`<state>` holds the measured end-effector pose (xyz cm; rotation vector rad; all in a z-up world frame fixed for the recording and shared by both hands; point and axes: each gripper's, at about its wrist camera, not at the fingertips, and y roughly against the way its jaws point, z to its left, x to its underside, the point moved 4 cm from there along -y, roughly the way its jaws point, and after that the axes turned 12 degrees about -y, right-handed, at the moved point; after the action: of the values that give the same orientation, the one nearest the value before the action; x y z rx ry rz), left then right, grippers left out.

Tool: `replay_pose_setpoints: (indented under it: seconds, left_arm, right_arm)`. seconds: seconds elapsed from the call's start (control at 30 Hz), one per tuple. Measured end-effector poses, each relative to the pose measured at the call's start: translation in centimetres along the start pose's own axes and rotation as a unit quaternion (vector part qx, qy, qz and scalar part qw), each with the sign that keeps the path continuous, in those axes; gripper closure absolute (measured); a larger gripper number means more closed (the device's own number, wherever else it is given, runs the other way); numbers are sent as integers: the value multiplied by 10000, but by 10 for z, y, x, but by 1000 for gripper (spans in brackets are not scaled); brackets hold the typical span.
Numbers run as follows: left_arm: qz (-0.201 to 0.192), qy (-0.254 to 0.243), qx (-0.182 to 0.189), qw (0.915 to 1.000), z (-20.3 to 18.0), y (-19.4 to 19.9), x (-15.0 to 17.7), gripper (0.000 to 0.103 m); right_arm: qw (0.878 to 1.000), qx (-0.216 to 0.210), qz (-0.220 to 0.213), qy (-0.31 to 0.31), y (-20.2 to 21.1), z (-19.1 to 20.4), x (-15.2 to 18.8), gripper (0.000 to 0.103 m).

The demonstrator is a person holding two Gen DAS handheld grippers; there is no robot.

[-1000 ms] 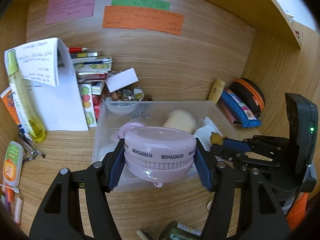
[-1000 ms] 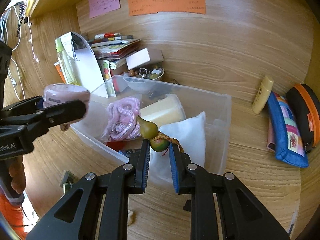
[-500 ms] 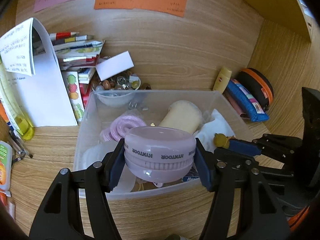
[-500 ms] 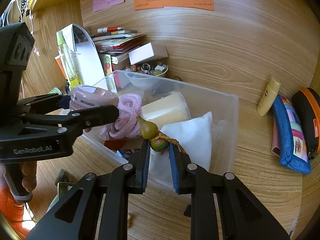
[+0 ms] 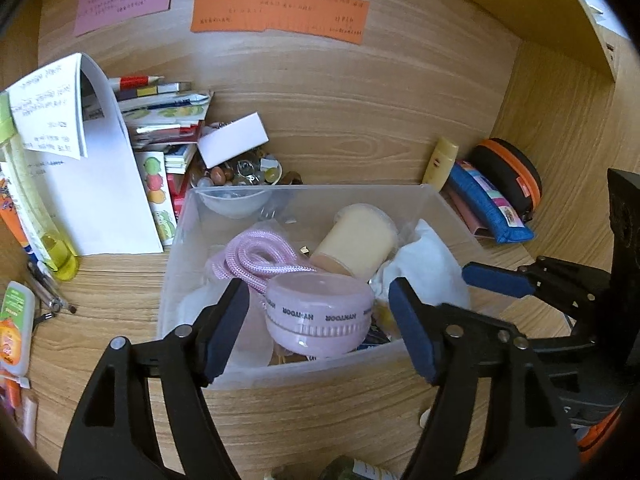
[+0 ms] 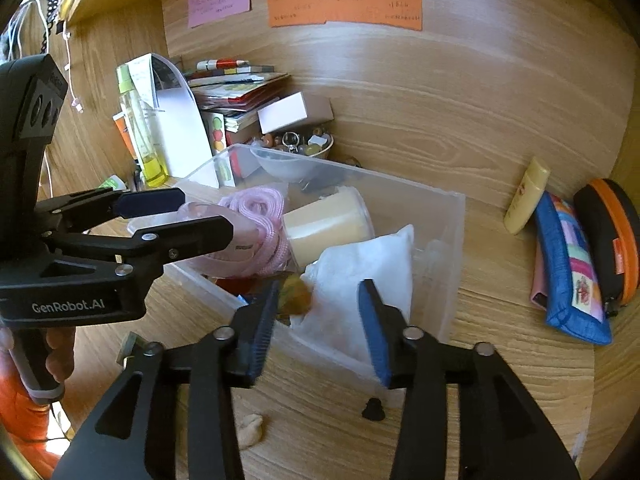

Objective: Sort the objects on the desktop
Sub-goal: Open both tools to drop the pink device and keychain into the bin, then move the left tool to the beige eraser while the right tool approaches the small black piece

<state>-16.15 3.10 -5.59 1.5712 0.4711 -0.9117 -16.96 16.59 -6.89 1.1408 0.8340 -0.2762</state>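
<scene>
A clear plastic bin [image 5: 224,376] stands on the wooden desk. In it lie a pink round case [image 5: 318,318], a pink rope coil [image 5: 256,260], a cream cylinder [image 5: 354,242] and a white pouch [image 5: 424,260]. My left gripper [image 5: 318,322] is open above the bin, its pads apart from the pink case. My right gripper [image 6: 318,322] is open over the bin's near wall [image 6: 332,348]. A small gourd charm [image 6: 296,300] lies blurred in the bin beside the white pouch [image 6: 364,276].
Books, papers and a bowl of trinkets [image 5: 240,176] stand behind the bin. A yellow tube [image 5: 440,160], a blue pouch [image 5: 488,204] and an orange-trimmed case [image 5: 508,176] lie to the right. Pens and a glue bottle [image 5: 14,328] lie at left.
Both grippers have opened. The pink case has dropped from my left gripper into the bin, and the gourd charm has dropped from my right gripper into the bin.
</scene>
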Motion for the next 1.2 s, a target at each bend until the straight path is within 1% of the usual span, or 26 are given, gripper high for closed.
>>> replay_pose_setpoints:
  seconds: [0.07, 0.1, 0.17, 0.23, 0.27, 0.3, 0.37, 0.4, 0.47, 0.5, 0.63, 0.8, 0.97, 1.2]
  left_arm:
    - [-16, 23, 21, 10000, -1, 6, 1, 28]
    - [-22, 34, 32, 10000, -1, 9, 1, 24]
    - [-79, 42, -18, 10000, -2, 14, 2, 20]
    - [-126, 34, -41, 9999, -3, 20, 2, 18]
    - [-156, 28, -56, 9999, -4, 24, 3, 16]
    - [-187, 20, -90, 9998, -5, 27, 3, 13]
    - [-257, 20, -167, 9995, -5, 35, 3, 10]
    - [-285, 29, -194, 9994, -5, 38, 4, 10]
    - [-342, 72, -242, 9991, -1, 47, 5, 10]
    - [-378, 108, -272, 9989, 1, 51, 6, 9]
    - [-457, 245, -449, 9976, 12, 67, 14, 6]
    - [-352, 403, -575, 9969, 25, 75, 32, 6]
    - [-101, 456, -746, 9961, 36, 73, 59, 6]
    - [246, 545, -854, 9946, 50, 69, 96, 6]
  right_arm:
    - [10000, -39, -10, 6, 5, 1, 2, 49]
    - [10000, -42, -25, 7, 8, 2, 3, 48]
    - [10000, -39, -45, 23, 14, 2, 6, 44]
    - [10000, -28, -45, 32, 18, 3, 9, 39]
    - [10000, -19, -49, 34, 20, 3, 10, 37]
    - [10000, -11, -65, 36, 23, 3, 12, 37]
    - [10000, 15, -85, 45, 28, 4, 15, 35]
    - [9999, 44, -103, 34, 30, 3, 16, 33]
    - [9998, 98, -177, 22, 37, 2, 17, 26]
    - [9996, 133, -229, 15, 40, 1, 18, 25]
    - [9990, 230, -391, -27, 54, -5, 21, 24]
    - [9984, 350, -414, -141, 60, -16, 27, 24]
    - [9978, 516, -323, -253, 60, -28, 40, 24]
    - [9959, 785, -108, -438, 53, -47, 59, 24]
